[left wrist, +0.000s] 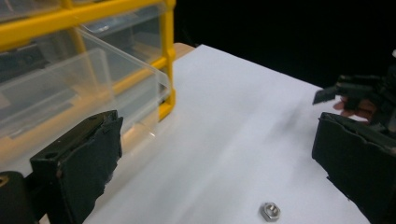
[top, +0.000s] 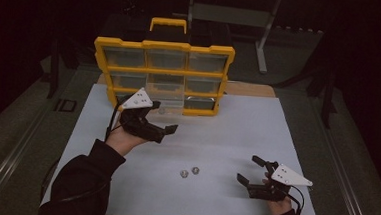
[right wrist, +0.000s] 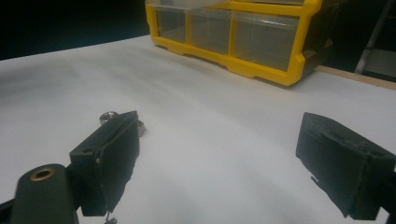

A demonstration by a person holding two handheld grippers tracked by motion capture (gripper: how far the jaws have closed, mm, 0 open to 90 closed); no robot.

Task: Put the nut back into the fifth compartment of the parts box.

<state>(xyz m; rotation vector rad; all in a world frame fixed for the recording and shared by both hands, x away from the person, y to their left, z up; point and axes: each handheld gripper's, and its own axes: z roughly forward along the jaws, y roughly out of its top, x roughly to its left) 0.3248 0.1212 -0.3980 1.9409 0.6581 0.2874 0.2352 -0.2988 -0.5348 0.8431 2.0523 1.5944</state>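
Note:
Two small metal nuts (top: 184, 174) (top: 195, 170) lie near the front middle of the white table (top: 237, 125). My left gripper (top: 162, 119) is open and empty, held just in front of a yellow drawer cabinet (top: 164, 48). A clear drawer (left wrist: 93, 79) sticks out of the cabinet's bottom row, close to the left jaw in the left gripper view. One nut (left wrist: 270, 211) lies low between the jaws of my left gripper (left wrist: 217, 133). My right gripper (top: 250, 170) rests open at the front right. In the right gripper view a nut (right wrist: 108, 115) peeks from behind the left jaw of my right gripper (right wrist: 219, 135).
The yellow cabinet (right wrist: 243, 32) has rows of clear drawers and a carry handle (top: 168, 23), and stands at the table's far edge. A metal stand (top: 262, 42) is on the floor behind it. The surroundings are dark.

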